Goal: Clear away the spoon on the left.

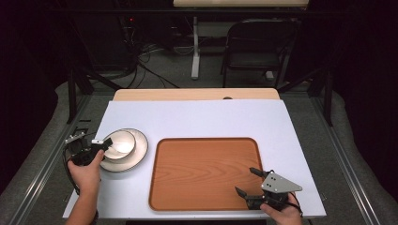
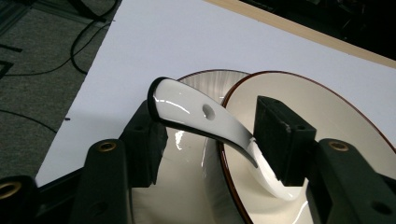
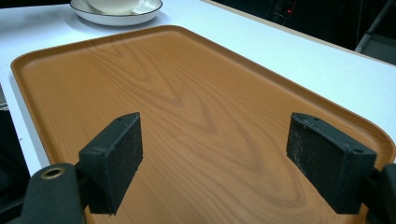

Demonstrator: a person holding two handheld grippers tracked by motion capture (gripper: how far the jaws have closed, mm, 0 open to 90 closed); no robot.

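Black pads of my left gripper [image 2: 210, 144] sit spread on either side of the white spoon [image 2: 205, 119] leaning in the bowl [image 2: 327, 112] on its plate [image 1: 141, 152], seemingly lined up to pinch the handle, while my right gripper [image 3: 224, 154] hangs wide open over the bare wooden tray [image 3: 187, 84].

a glossy white ceramic spoon [image 2: 205, 122] leans tilted in a cream bowl [image 2: 327, 116] set on a brown-rimmed plate [image 1: 139, 151].

Bowl [image 1: 120, 142] sits on plate [image 1: 136, 154], spoon [image 2: 205, 121] in bowl; tray [image 1: 206, 173] lies right of them
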